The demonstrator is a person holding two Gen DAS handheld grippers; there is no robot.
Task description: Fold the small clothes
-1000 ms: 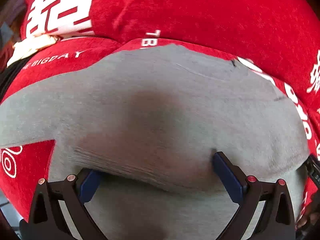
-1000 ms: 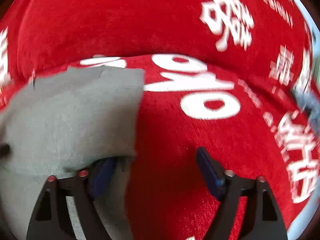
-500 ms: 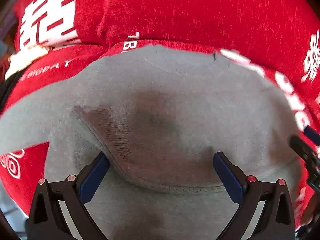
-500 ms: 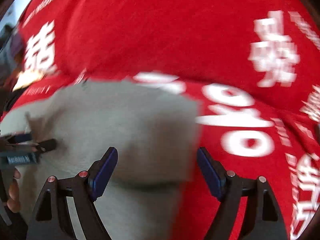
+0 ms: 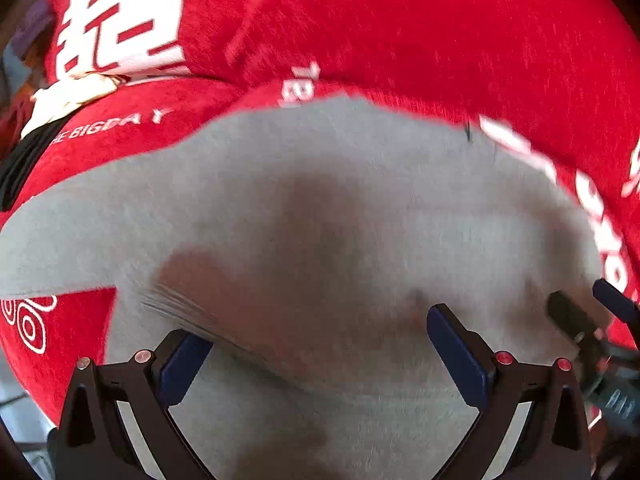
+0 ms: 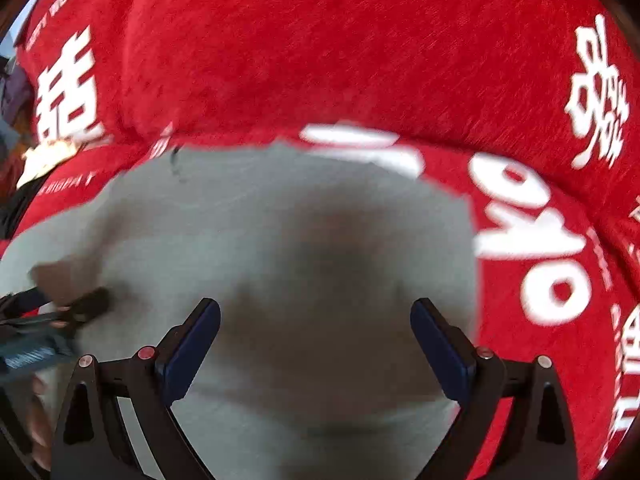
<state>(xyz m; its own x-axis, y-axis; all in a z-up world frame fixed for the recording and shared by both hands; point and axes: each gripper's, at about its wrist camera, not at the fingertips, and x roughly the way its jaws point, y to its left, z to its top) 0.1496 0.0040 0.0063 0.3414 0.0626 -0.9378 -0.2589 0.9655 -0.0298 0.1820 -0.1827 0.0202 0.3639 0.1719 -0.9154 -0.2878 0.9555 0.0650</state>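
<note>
A small grey knit garment (image 5: 320,208) lies spread on a red cloth with white lettering (image 5: 400,32). A ribbed hem edge (image 5: 192,308) lies folded near the front left. My left gripper (image 5: 320,340) is open and empty, low over the garment's near part. My right gripper (image 6: 316,336) is open and empty over the garment (image 6: 280,220), near its right edge. The right gripper also shows at the right rim of the left wrist view (image 5: 584,324). The left gripper shows at the left rim of the right wrist view (image 6: 68,308).
The red cloth (image 6: 360,40) rises in a raised fold behind the garment. A cream and black object (image 5: 60,100) lies at the far left on the cloth. The cloth's edge drops off at the lower left (image 5: 24,400).
The right gripper has swung left, from over the bare red cloth to over the garment. The ribbed hem flap has shifted under the left gripper. Both stay open.
</note>
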